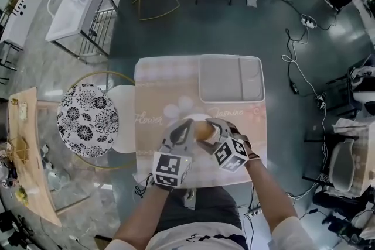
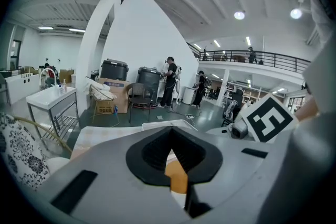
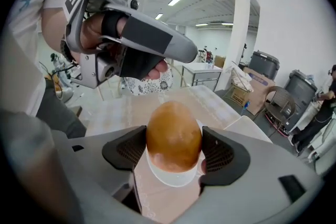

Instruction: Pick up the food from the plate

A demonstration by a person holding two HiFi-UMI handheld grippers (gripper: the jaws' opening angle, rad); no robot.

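Observation:
A brown egg-shaped piece of food (image 3: 174, 136) stands between the jaws of my right gripper (image 3: 174, 153), which is shut on it just above a small white plate (image 3: 170, 180). In the head view the food (image 1: 203, 130) is near the table's front, with my right gripper (image 1: 205, 133) around it. My left gripper (image 1: 188, 126) is shut and empty, its tip close beside the food on the left. Through its narrow jaw gap in the left gripper view (image 2: 170, 157), a sliver of the food (image 2: 177, 176) shows. The left gripper (image 3: 181, 52) also hangs above the food in the right gripper view.
The pink patterned table (image 1: 152, 85) carries a white rectangular tray (image 1: 231, 79) at its far right. A round floral stool (image 1: 88, 119) and a white seat (image 1: 122, 117) stand to the left. Cables (image 1: 296, 67) lie on the floor at right.

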